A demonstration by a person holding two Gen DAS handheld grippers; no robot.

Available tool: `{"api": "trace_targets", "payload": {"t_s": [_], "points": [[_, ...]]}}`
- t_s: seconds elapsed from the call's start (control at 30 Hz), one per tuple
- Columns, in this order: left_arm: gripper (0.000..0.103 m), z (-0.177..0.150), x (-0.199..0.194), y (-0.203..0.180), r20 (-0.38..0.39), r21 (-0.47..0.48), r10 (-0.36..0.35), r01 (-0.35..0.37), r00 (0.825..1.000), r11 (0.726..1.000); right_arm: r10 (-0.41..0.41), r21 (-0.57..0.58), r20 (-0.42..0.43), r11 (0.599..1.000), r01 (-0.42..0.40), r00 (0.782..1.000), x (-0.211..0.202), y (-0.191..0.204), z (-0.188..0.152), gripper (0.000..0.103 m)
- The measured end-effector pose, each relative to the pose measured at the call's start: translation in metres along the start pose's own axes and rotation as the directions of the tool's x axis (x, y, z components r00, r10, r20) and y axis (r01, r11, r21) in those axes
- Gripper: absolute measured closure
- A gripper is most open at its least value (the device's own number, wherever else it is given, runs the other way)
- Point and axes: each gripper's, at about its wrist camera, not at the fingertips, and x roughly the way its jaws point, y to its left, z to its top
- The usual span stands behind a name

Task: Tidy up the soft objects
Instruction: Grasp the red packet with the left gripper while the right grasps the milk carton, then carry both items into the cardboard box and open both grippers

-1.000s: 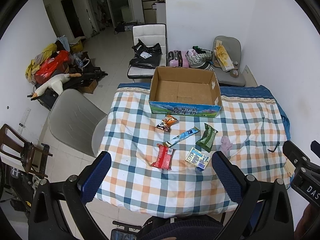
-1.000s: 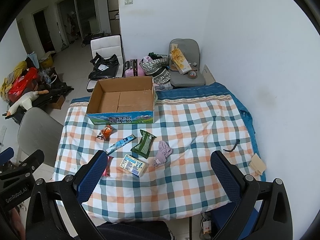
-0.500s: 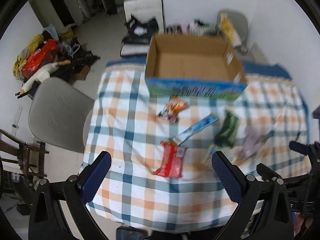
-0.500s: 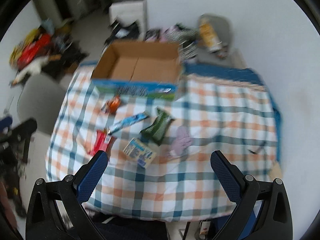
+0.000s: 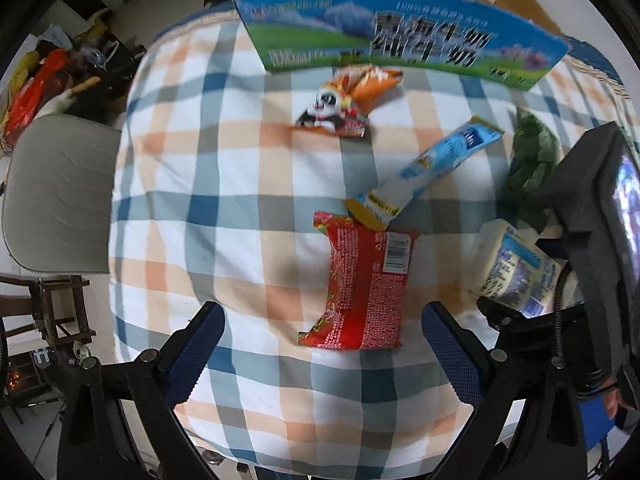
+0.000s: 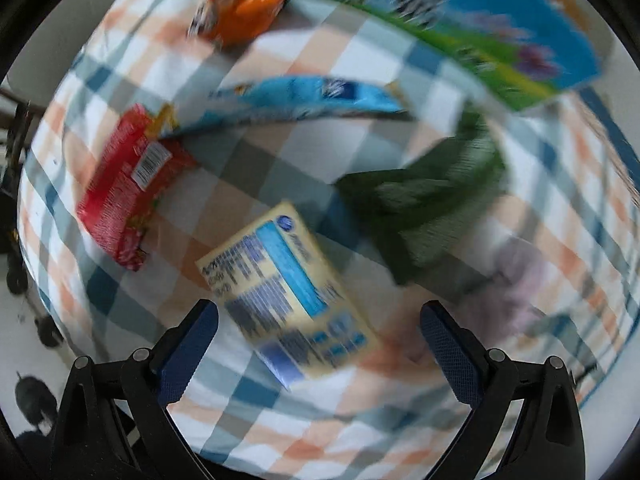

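A table covered in a blue, orange and white checked cloth is recorded, with five soft packets laid out near an open cardboard box with a blue-and-green printed front at the far edge. The left gripper is held wide open, empty, above the near end of a flat red foil snack packet; the packet's long axis is judged to run near-to-far, its barcoded end pointing far towards the box. Touching that far end is a long pale-blue tube-shaped wrapper, whose axis runs diagonally from near-left to far-right. An orange crinkled packet with a panda print is noted just in front of the box. A dark green pouch is seen at the right, partly hidden by the body of the other tool. The right gripper is likewise spread wide and empty, poised over a cream-and-blue labelled soft pack, which lies obliquely, its long axis running from far-left to near-right in the blurred right wrist view. A pale lilac crumpled item is faintly made out to the right; its nature cannot be told. The step in hand is judged to be the approach to a first pick, with nothing yet grasped. The next move is judged to call for lowering each open claw across the short width of its packet, closing gently, and carrying to the box.
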Motion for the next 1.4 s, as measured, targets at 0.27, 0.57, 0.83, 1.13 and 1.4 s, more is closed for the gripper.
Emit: {"api": "trace_targets", "payload": {"t_s": [0.27,0.57,0.83,1.13,1.4], "points": [[0.002,0.007,0.047,-0.003,-0.122,0.001,-0.071,0.072,0.990,0.997,0.121,0.325,-0.083,0.942,-0.088,0.989,0.020,-0.028,-0.013,0.020],[0.053,0.021,0.084,-0.025,-0.167,0.027,-0.068,0.073,0.984,0.997,0.296,0.600,0.004,0.764,-0.239,0.955,0.030,-0.068,-0.050,0.019],[0.054,0.025,0.096,-0.028,-0.172,0.010,-0.082,0.085,0.982,0.996,0.327,0.657,0.012,0.710,-0.254,0.945,0.045,-0.067,-0.072,0.031],[0.058,0.004,0.075,-0.031,-0.123,-0.015,-0.080,0.078,0.989,0.997,0.188,0.577,-0.058,0.808,-0.120,0.981,0.050,-0.045,-0.081,0.031],[0.059,-0.021,0.030,-0.027,-0.037,-0.016,-0.082,0.081,0.996,0.997,0.120,0.552,-0.077,0.832,-0.058,0.990,0.039,-0.019,-0.098,0.036]]}}
